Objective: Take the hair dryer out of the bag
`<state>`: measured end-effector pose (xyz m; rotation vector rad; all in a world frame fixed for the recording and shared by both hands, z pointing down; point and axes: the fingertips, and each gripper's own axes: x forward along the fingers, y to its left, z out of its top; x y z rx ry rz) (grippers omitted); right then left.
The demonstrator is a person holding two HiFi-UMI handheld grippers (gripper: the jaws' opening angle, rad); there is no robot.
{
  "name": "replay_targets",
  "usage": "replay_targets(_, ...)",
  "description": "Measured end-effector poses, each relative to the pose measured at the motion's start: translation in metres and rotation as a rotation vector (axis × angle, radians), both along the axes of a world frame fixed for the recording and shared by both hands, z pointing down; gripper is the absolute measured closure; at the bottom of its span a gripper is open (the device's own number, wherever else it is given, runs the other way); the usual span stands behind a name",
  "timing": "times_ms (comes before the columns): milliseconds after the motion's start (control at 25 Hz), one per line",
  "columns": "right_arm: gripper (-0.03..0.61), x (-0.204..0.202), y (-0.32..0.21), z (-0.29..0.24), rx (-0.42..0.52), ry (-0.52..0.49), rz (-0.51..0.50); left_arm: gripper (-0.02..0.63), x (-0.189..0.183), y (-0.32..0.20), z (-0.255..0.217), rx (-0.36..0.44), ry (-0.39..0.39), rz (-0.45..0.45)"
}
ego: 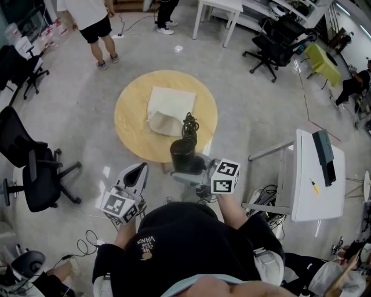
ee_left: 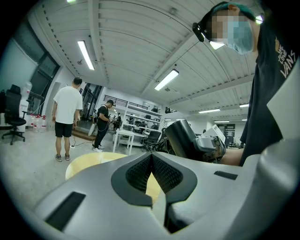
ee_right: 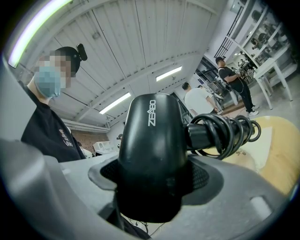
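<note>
One black hair dryer [ego: 184,152], with one coiled cord [ego: 189,125]. One cream cloth bag [ego: 169,110]. One round wooden desk [ego: 130,125]. Two claws: left claw [ego: 138,171] and right claw [ee_right: 152,180]. At least three black office chairs, the nearest at left [ego: 36,174]. Two white tables, the nearer at right [ego: 316,174]. Two people standing beyond the desk, one in a white shirt [ego: 91,17].

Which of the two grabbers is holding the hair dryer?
The right gripper: its fingers squeeze the black hair dryer. The left gripper is shut on nothing.
</note>
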<state>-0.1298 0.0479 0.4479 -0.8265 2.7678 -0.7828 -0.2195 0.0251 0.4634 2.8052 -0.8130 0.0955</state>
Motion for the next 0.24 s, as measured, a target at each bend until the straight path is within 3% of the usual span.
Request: replay_targets(240, 0.222, -0.0012, -0.0007, 0.0013, 0.000, -0.003, -0.005, 0.601, 0.0000, -0.0018, 0.0005, 0.011, 0.000, 0.003)
